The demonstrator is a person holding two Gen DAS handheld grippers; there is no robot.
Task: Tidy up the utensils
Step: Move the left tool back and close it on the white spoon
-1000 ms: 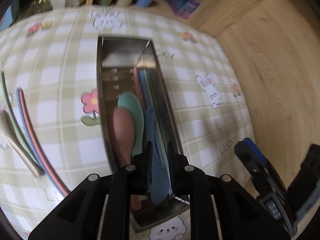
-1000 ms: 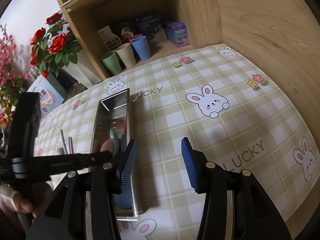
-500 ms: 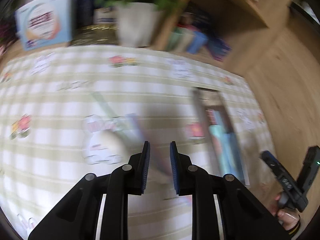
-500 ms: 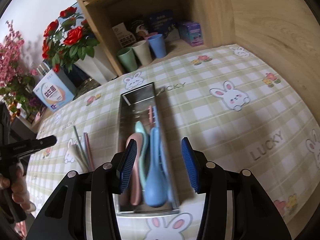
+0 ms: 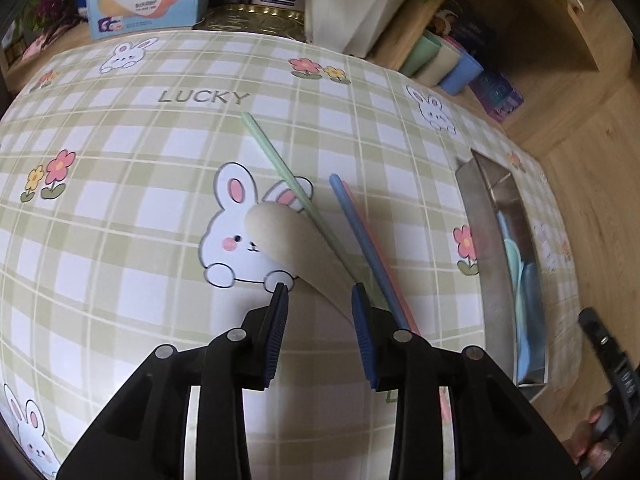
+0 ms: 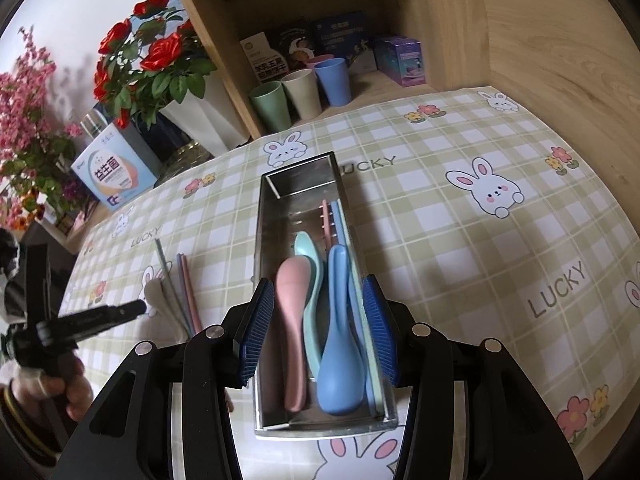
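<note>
Checked tablecloth [image 5: 120, 208]: beige spoon [image 5: 296, 248] between opening left tool [image 5: 320, 300] (not gripped).

Spoons [image 6: 316, 312] in the tray [image 6: 262, 280]; chopsticks [image 6: 184, 280] left on the tablecloth [image 6: 460, 248].

Scene: table against a wooden shelf unit, daylight.

Checked green tablecloth [image 6: 460, 240] with rabbit, flower and "LUCKY" prints covers the table. Wooden shelf unit [image 6: 440, 20] stands at its far edge; inside it, three cups [image 6: 298, 94] in front of several boxes [image 6: 400, 60]. Left of the shelf unit: white vase of red roses [image 6: 156, 56], pink blossoms [image 6: 24, 120], a blue-white box [image 6: 114, 172]. Pale wall [image 6: 80, 0] behind the roses.
</note>
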